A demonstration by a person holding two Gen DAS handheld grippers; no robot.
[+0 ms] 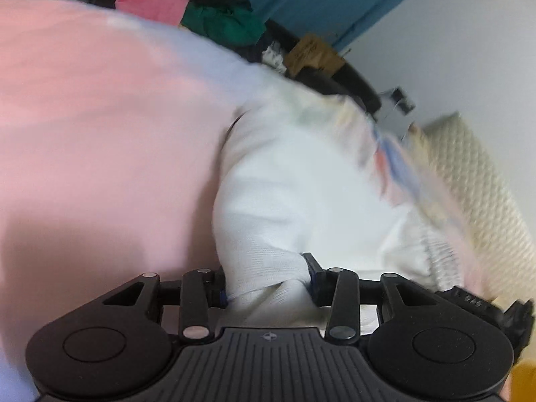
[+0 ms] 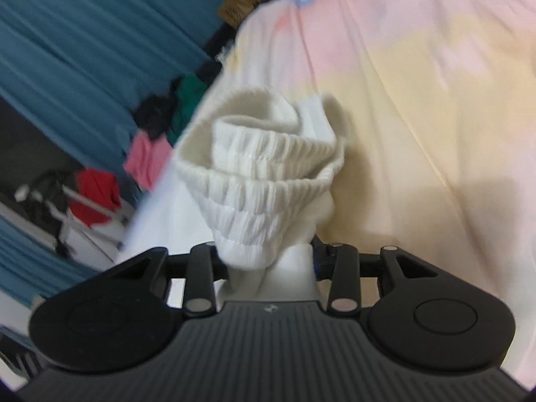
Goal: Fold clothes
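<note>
A white garment [image 1: 301,184] hangs bunched from my left gripper [image 1: 268,284], whose fingers are shut on a twisted fold of it. A blurred colourful print shows on its right side. In the right wrist view the same white cloth ends in a ribbed, gathered hem [image 2: 268,181] that rises in a rolled bundle. My right gripper [image 2: 271,261] is shut on the cloth just below that hem. The fingertips of both grippers are mostly hidden by fabric. Both views are blurred.
A pastel pink and yellow sheet [image 2: 418,83] spreads behind the garment, pink in the left view [image 1: 83,117]. A clothes pile [image 1: 187,0], teal curtain [image 1: 318,0], cardboard box [image 1: 311,55] and quilted cream pillow [image 1: 475,184] lie beyond. A red garment [image 2: 95,197] hangs on a rack.
</note>
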